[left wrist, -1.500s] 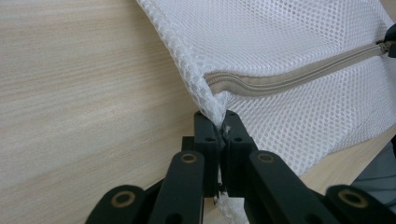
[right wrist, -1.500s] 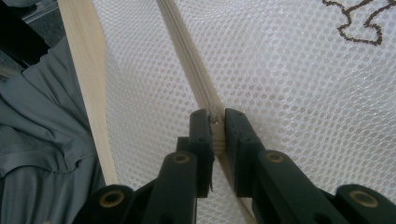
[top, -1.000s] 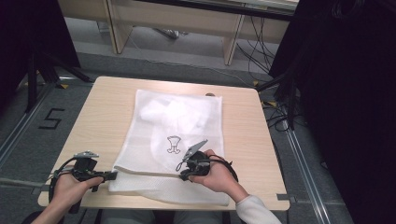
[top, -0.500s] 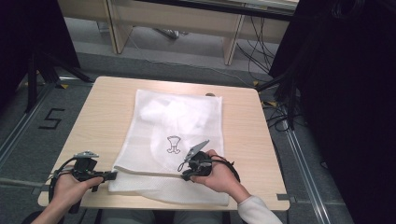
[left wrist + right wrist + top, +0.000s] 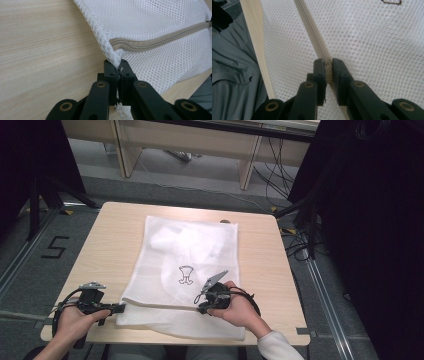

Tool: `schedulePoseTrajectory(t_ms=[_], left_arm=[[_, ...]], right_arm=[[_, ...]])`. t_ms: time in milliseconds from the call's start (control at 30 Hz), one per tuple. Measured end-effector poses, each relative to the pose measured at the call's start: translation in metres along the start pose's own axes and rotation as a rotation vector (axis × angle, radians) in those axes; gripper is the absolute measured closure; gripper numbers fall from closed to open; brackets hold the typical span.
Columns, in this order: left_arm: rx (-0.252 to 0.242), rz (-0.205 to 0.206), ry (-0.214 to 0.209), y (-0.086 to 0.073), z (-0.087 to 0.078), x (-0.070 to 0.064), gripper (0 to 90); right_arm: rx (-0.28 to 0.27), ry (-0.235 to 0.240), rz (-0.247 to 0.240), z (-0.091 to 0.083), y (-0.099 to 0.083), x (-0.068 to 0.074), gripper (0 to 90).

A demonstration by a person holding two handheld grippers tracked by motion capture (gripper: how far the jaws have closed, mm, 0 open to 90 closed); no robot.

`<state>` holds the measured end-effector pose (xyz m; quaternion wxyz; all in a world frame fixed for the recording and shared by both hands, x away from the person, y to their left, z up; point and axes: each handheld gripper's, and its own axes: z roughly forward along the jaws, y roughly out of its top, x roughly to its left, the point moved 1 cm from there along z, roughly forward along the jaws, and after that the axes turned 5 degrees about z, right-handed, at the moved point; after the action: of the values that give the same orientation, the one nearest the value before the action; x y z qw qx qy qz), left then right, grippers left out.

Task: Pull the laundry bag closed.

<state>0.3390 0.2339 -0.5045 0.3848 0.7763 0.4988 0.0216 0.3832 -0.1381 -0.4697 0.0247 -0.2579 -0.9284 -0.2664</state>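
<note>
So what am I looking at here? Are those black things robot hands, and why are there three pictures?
No robot here: a person sits at a wooden table and holds a black pinching tool in each hand. The high view looks down from above. The other two pictures come from small cameras riding on the tools, looking along their jaws. A white mesh laundry bag lies flat on the table, with something white inside it and a beige zipper near the person's edge. The left tool is shut on the bag's corner. The right tool is pinching something small on the zipper line, probably its pull.
</note>
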Motion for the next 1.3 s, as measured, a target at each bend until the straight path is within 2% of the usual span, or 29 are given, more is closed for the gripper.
schedulePoseTrajectory(t_ms=[33,67,100,133,167,300,500,533,567,600,633,800,867,1067,1100,1200,1233,1300], left_arm=[[0.0,0.0,-0.001,0.0,0.0,0.0,86.3],[0.015,0.018,0.0,0.0,-0.001,0.001,86.3],[-0.002,-0.004,0.001,0.0,0.0,0.0,86.3],[0.01,0.008,0.003,0.0,-0.001,0.001,86.3],[-0.002,-0.005,0.001,0.0,0.0,0.0,86.3],[-0.002,-0.004,0.001,0.0,0.0,0.0,86.3],[-0.001,0.001,-0.002,0.0,0.0,0.0,86.3],[0.013,0.013,0.001,0.0,-0.001,0.001,86.3],[0.007,0.005,0.002,0.0,-0.001,0.001,86.3],[0.021,0.021,0.001,0.0,-0.002,0.002,86.3],[0.006,0.005,0.001,0.0,-0.001,0.001,86.3],[-0.003,-0.004,0.003,0.0,0.0,0.0,86.3],[0.02,0.024,0.003,0.0,-0.002,0.002,86.3],[0.019,0.02,0.001,0.0,-0.002,0.002,86.2],[0.018,0.02,0.004,0.0,-0.002,0.002,86.3],[0.019,0.02,0.003,0.0,-0.002,0.002,86.3],[0.003,0.002,0.011,0.0,0.0,0.001,86.3],[0.0,0.001,0.012,0.0,0.0,0.001,86.2]], right_arm=[[0.003,-0.006,-0.001,-0.001,0.0,0.0,82.6],[0.0,-0.001,0.008,-0.001,-0.001,0.0,82.6],[0.002,-0.005,0.002,-0.002,-0.001,0.0,82.6],[0.001,-0.001,0.006,-0.002,-0.001,0.0,82.6],[0.002,-0.002,0.004,-0.002,-0.001,-0.001,82.6],[-0.002,0.002,0.02,-0.002,-0.003,-0.001,82.6],[-0.006,0.002,0.015,-0.004,-0.003,-0.001,82.6],[-0.006,0.002,0.016,-0.004,-0.004,-0.001,82.6],[0.001,-0.006,0.012,-0.004,-0.004,-0.002,82.6],[-0.007,0.0,0.01,-0.004,-0.004,-0.003,82.6],[0.003,-0.011,0.042,-0.006,-0.006,-0.001,82.6],[0.004,-0.011,0.05,-0.008,-0.008,-0.003,82.6],[-0.001,-0.008,0.031,-0.008,-0.009,-0.005,82.6],[0.007,-0.018,0.057,-0.01,-0.012,-0.005,82.6],[-0.003,-0.011,0.035,-0.009,-0.012,-0.007,82.6],[-0.001,-0.009,0.034,-0.01,-0.013,-0.007,82.6],[0.002,-0.013,0.034,-0.01,-0.013,-0.008,82.6],[-0.003,-0.011,0.037,-0.011,-0.015,-0.008,82.6]])
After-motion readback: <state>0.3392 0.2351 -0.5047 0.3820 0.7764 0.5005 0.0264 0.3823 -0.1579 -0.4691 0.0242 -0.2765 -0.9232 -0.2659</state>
